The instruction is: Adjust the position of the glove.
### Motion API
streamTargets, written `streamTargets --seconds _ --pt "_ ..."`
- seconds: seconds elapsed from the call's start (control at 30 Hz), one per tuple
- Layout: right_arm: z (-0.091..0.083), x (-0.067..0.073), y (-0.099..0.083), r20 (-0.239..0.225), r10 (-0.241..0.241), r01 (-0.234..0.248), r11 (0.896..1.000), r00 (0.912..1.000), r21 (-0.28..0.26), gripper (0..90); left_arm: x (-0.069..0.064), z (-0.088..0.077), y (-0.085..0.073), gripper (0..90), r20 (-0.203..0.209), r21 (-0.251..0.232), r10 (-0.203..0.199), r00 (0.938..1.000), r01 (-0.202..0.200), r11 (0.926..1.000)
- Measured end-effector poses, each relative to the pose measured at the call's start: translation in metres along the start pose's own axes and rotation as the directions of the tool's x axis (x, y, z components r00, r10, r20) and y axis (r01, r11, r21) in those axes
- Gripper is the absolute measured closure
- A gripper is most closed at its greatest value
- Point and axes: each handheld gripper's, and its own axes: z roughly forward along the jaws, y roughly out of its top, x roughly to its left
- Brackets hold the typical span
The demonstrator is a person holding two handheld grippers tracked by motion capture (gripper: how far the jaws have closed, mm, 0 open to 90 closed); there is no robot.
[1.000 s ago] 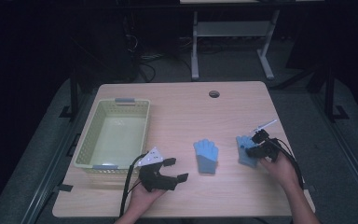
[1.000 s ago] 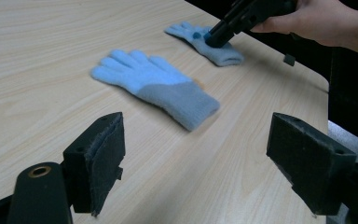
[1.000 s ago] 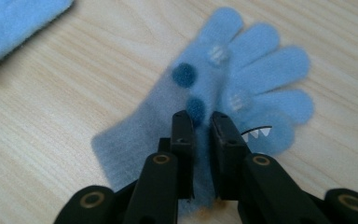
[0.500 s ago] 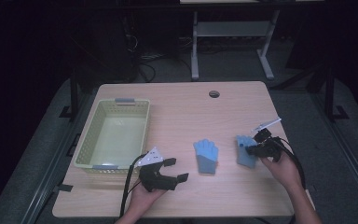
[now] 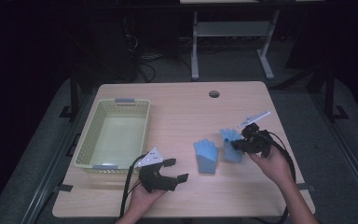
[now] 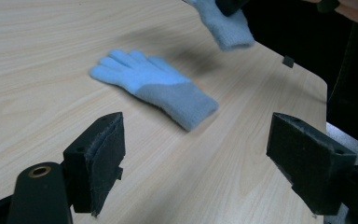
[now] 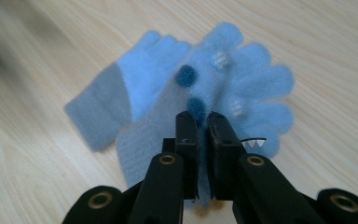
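A plain blue glove (image 5: 206,156) with a grey-blue cuff lies flat on the wooden table (image 5: 177,112), right of centre; it is the same plain blue glove (image 6: 154,86) (image 7: 126,88) in both gripper views. My right gripper (image 5: 239,143) (image 7: 203,121) is shut on a second blue glove (image 5: 230,144) (image 7: 242,79) that has dark and white dots. That glove hangs lifted off the table, just right of the plain one, and its cuff end (image 6: 226,23) dangles. My left gripper (image 5: 177,170) (image 6: 200,140) rests open near the front edge, jaws wide with nothing between them.
A pale green basket (image 5: 81,149) stands on the left half of the table. A round cable hole (image 5: 214,94) sits near the far edge. A metal stand (image 5: 228,32) is on the floor beyond the table.
My right gripper has risen and shifted left with the dotted glove, lifting it off the table toward the plain glove. The left gripper has not moved.
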Motion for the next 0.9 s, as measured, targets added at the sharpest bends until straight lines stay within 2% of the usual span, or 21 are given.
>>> streamTargets --seconds 0.17,0.57,0.77,0.9 --pt "0.010 0.011 0.010 -0.016 -0.032 0.032 0.999 0.9994 0.017 84.2 -0.001 -0.001 0.001 18.9 -0.001 -0.010 0.006 1.0000 -0.006 0.9999" --pt "0.033 0.032 0.024 -0.075 -0.060 0.063 0.997 0.9954 0.042 84.0 -0.001 -0.003 0.002 18.9 -0.006 -0.016 0.009 0.9999 -0.009 0.9998" --pt "0.040 0.036 0.028 -0.117 -0.047 0.052 0.998 0.9921 0.039 83.9 0.001 -0.005 0.002 19.0 -0.013 -0.018 0.012 0.9999 -0.012 0.9998" --pt "0.045 0.038 0.029 -0.123 -0.062 0.068 0.997 0.9905 0.046 83.8 0.001 -0.005 0.002 19.0 -0.012 -0.020 0.010 0.9999 -0.010 0.9997"
